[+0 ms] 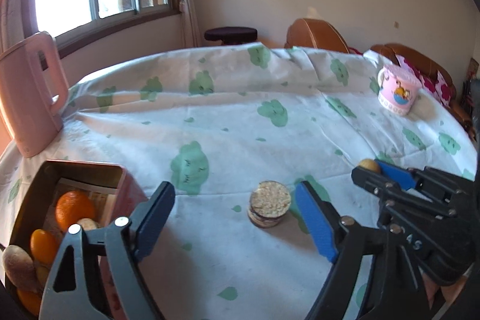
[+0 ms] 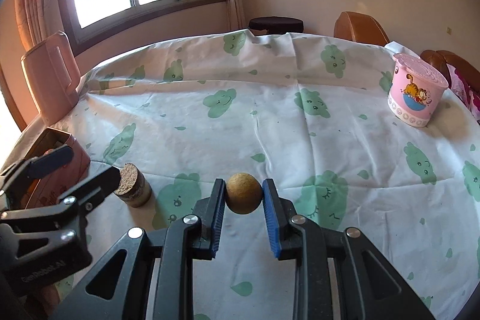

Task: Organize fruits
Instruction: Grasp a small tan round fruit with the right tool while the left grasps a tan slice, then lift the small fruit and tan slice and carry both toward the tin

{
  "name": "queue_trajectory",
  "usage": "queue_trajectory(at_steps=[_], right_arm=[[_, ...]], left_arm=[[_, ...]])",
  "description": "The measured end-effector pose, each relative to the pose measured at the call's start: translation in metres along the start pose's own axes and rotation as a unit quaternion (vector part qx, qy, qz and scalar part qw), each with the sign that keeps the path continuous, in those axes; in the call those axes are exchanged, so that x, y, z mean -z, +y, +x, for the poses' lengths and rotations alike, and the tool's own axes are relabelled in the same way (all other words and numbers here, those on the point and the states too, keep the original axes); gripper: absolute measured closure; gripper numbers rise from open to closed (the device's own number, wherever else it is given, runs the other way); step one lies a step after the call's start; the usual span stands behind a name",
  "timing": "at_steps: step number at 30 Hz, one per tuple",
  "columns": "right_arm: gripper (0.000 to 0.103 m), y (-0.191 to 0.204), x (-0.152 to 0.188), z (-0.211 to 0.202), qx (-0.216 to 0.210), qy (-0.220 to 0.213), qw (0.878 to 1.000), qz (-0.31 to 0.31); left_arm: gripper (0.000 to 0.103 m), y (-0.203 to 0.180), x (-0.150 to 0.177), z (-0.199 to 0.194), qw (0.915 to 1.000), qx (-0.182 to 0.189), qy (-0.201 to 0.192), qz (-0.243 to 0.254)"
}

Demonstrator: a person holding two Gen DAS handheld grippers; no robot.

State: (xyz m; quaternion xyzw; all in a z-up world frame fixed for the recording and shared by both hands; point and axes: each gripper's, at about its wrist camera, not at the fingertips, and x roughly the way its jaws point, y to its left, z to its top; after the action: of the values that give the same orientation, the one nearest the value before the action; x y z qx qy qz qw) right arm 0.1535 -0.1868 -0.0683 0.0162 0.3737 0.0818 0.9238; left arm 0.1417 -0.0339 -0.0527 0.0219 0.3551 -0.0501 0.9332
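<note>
Here my right claw clamps a brown ball over the tabletop — my left claw gapes, jaws apart, around a biscuit stack.

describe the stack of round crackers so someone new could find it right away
Start at the table under the white cloth with green cloud prints. Near its front edge, right of the open pink tin holding oranges, stands the stack of round crackers, between the open jaws of the left gripper. It is flat-topped, grainy and layered, unlike the smooth brown ball of fruit nearby.
</note>
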Motion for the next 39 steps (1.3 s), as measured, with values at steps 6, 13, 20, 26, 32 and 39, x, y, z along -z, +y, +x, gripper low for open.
queue_trajectory(at_steps=[6,13,20,26,32,39], right_arm=[[0.076,0.001,0.001,-0.004,0.000,-0.009,1.000,-0.001],[0.076,0.001,0.001,-0.006,-0.004,-0.013,1.000,-0.001],[0.076,0.002,0.001,-0.009,-0.007,-0.021,1.000,-0.002],[0.076,0.004,0.003,-0.016,-0.018,-0.038,0.999,-0.007],[0.076,0.005,0.003,-0.021,-0.026,-0.052,0.998,-0.010],[0.076,0.005,0.003,-0.025,-0.028,-0.063,0.998,-0.010]], left_arm=[[0.037,-0.007,0.001,0.026,0.9988,0.009,0.047,0.006],[0.068,-0.009,0.003,0.032,0.9977,0.027,0.062,0.008],[0.068,-0.005,0.002,0.026,0.9984,0.031,0.047,-0.001],[0.068,0.000,0.002,0.020,0.9989,0.034,0.031,-0.012],[0.068,0.002,0.002,0.012,0.9993,0.033,0.010,-0.013],[0.068,0.002,0.002,0.005,0.9994,0.031,-0.011,-0.014]])
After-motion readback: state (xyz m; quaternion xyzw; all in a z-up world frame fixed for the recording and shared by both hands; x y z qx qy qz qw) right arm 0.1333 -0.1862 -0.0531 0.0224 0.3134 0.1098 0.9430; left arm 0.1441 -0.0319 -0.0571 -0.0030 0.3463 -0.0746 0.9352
